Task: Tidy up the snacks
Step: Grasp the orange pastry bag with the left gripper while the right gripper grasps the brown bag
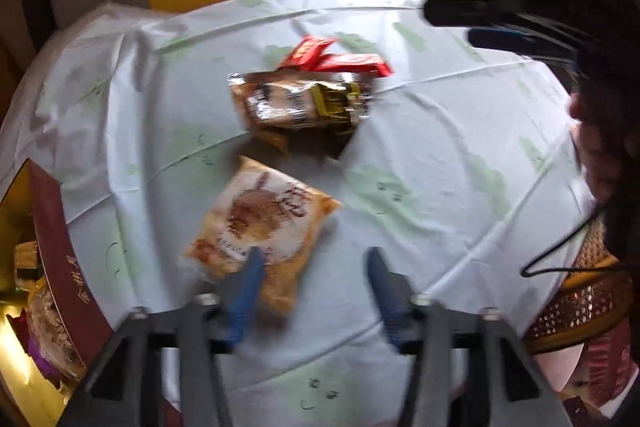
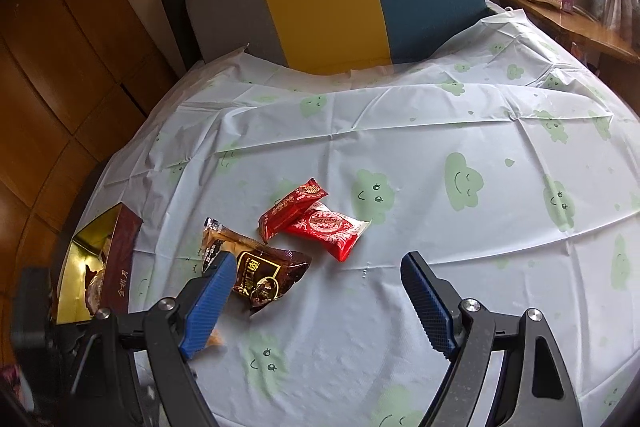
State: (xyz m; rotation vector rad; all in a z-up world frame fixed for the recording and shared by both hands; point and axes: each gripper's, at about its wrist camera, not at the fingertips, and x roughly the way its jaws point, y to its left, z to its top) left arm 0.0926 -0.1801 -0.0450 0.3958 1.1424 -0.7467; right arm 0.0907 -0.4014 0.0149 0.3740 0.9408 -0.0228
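Left claw point(image 1: 314, 291) spread, empty; orange pack point(image 1: 260, 223) at my 11 o'clock. Right claw point(image 2: 316, 291) spread, empty.

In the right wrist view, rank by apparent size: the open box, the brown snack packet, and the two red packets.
1. Open box, partly cut off by the gripper.
2. Brown snack packet, partly behind a finger.
3. The two red packets look about alike; not ranked apart.

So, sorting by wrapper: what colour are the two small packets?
Red with white print, clearest in the right wrist view: two small packets.
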